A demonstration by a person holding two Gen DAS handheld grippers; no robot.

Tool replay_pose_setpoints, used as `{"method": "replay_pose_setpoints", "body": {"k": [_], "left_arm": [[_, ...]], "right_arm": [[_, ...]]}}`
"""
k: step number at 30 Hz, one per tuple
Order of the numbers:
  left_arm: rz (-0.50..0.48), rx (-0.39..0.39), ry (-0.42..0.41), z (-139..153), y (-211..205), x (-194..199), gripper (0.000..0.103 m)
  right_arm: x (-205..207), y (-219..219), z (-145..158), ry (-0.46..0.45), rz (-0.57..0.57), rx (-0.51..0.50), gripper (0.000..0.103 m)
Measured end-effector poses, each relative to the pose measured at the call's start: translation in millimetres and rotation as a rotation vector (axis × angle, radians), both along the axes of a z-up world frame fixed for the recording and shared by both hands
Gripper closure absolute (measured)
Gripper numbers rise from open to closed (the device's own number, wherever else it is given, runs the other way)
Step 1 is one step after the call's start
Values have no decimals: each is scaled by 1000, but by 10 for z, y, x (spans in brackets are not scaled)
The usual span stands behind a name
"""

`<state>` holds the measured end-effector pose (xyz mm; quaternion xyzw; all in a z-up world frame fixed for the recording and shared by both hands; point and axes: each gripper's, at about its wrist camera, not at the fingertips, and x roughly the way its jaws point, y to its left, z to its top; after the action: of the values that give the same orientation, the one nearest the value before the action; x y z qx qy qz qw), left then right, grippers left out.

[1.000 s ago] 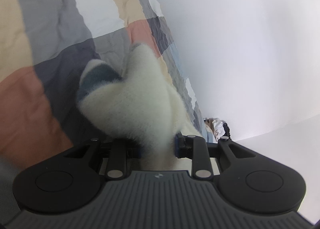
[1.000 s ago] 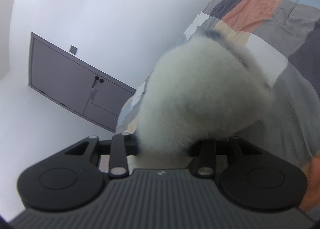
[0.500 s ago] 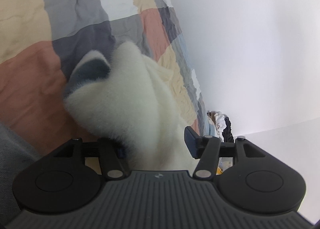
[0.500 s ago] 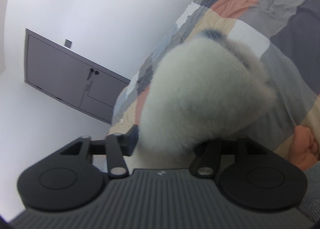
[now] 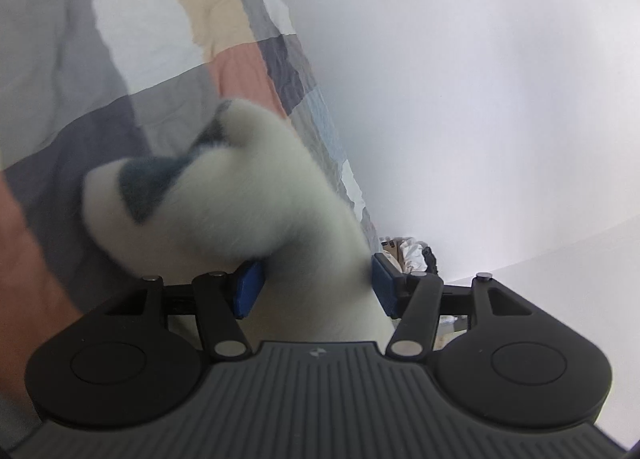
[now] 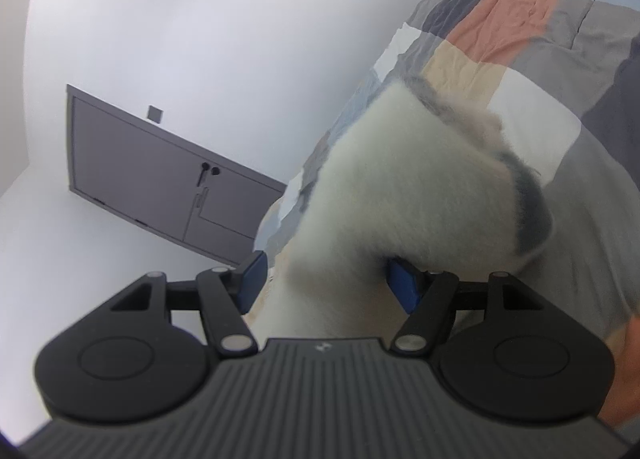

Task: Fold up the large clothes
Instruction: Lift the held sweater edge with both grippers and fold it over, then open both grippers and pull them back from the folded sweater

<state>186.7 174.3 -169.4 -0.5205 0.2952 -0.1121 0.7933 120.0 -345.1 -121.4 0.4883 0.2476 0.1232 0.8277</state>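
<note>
Patchwork quilt (image 5: pixel 120 71) lies ahead of and beneath both tongs, covering the bed. Fluffy white garment (image 5: pixel 224 195), with dark trim, bunches directly ahead of each tong and trails back between the blue pads. Left gripper (image 5: pixel 314 285): jaws have just been opening, now spread, fleece between them but not pinched. Right gripper (image 6: pixel 326 279): jaws likewise just opening, spread, fleece loose between. Judged step: release after a fold or laying-down. Next move calls for backing both tongs clear without dragging the pile.

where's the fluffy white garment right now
In both wrist views the fluffy white garment bunches between each gripper's open blue pads, over the patchwork quilt.
</note>
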Motion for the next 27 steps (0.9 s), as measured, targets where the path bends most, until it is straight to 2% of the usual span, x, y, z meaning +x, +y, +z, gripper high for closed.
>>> {"method": "replay_pose_setpoints", "body": {"k": [3, 12, 17, 20, 27], "left_arm": [[-30, 76, -27, 3, -128, 207, 40], [-56, 199, -49, -239, -225, 842, 40], [-92, 299, -64, -316, -331, 1246, 40], [-103, 388, -68, -329, -412, 1500, 40], [-168, 494, -40, -572, -490, 1948, 40]], "right_arm": [[172, -13, -67, 33, -18, -76, 34], [627, -95, -318, 81, -37, -142, 37], [963, -30, -387, 107, -17, -260, 37], [1160, 6, -450, 116, -16, -293, 38], [1440, 145, -511, 85, -13, -437, 38]]}}
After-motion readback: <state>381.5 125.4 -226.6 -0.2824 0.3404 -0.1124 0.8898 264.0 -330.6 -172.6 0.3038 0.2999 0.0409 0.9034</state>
